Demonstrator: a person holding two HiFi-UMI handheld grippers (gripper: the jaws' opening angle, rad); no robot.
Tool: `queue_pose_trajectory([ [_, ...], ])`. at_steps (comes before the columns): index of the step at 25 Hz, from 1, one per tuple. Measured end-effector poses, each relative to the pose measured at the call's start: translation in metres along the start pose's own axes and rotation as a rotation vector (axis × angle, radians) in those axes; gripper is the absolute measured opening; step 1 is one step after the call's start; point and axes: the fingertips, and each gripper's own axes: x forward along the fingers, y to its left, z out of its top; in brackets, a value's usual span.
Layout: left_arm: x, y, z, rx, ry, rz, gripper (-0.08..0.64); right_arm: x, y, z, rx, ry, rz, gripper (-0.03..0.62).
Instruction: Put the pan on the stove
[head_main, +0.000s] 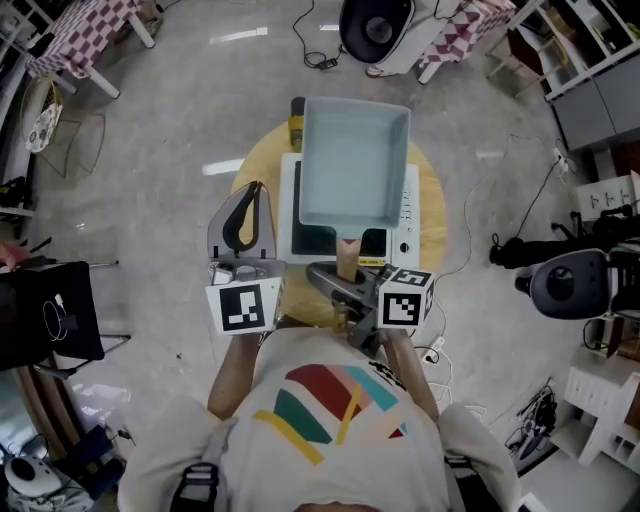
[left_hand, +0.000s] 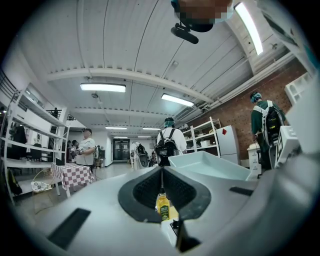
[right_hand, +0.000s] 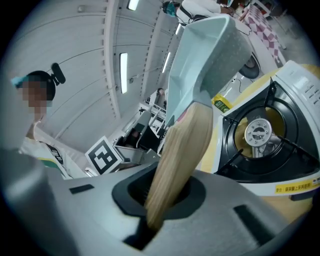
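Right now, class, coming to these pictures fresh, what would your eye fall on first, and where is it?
A pale blue square pan fills the middle of the head view, over a white portable stove on a round yellow table. In the right gripper view, the right hand-held gripper is clamped on the pan's wooden handle, and the stove's burner shows uncovered at the right.
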Motion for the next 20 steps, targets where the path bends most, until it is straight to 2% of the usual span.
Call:
queue_pose_trajectory([
  [7,0.007,-0.009,-0.012,-0.003,0.025,-0.011,0.009,0.004,-0.026,-0.013,0.126,0.018,0.012,0.003],
  [13,0.009,-0.009,-0.020,-0.006,0.048,-0.006,0.009,0.004,-0.044,-0.028,0.217,0.042,-0.012,0.003],
  [20,0.007,-0.010,-0.036,-0.008,0.088,-0.006,0.009,0.003,-0.061,-0.045,0.279,0.074,-0.047,0.003],
])
